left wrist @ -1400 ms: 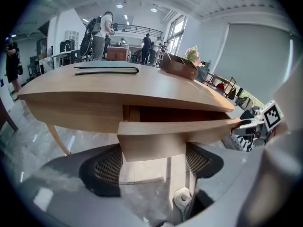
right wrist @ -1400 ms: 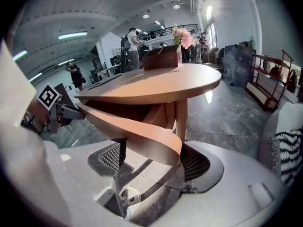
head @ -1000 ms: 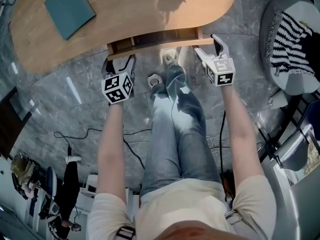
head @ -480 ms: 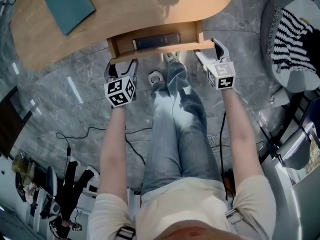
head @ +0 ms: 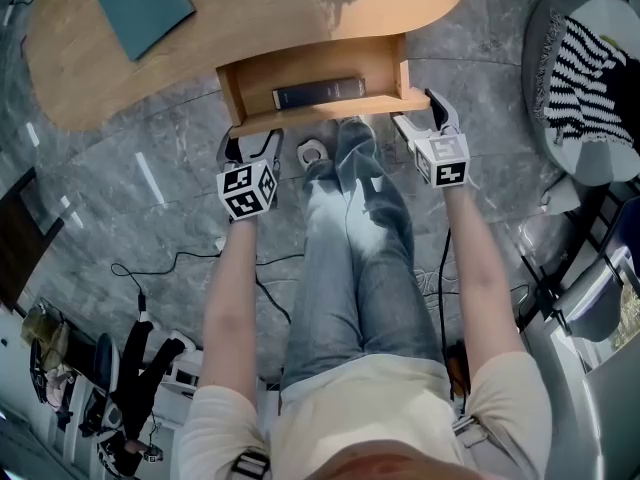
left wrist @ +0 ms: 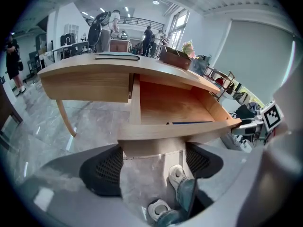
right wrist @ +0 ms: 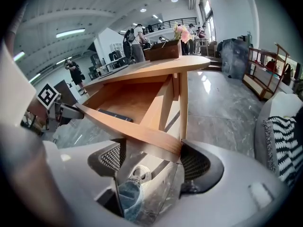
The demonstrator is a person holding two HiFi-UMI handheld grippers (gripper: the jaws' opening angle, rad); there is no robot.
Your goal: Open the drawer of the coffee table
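Observation:
The wooden coffee table (head: 250, 18) has its drawer (head: 300, 73) pulled well out toward me. A dark flat book (head: 318, 93) lies inside it, also seen as the dark book (left wrist: 191, 122) (right wrist: 116, 115). My left gripper (head: 250, 140) (left wrist: 154, 150) is at the left end of the drawer front (head: 320, 112). Its jaws are spread wide along the board, tips tucked under its lower edge. My right gripper (head: 420, 111) (right wrist: 154, 157) sits the same way at the drawer front's right corner (right wrist: 161, 138). Neither gripper's pads squeeze the wood.
A teal book (head: 145, 6) lies on the tabletop. My legs and white shoes (head: 312, 153) are right below the drawer, between the grippers. A grey seat with a striped cloth (head: 585, 78) stands at right. Cables (head: 160, 268) trail over the marble floor at left.
The drawer has slid out toward me, from a narrow gap to wide open, uncovering the dark book. Both grippers have come back with its front edge.

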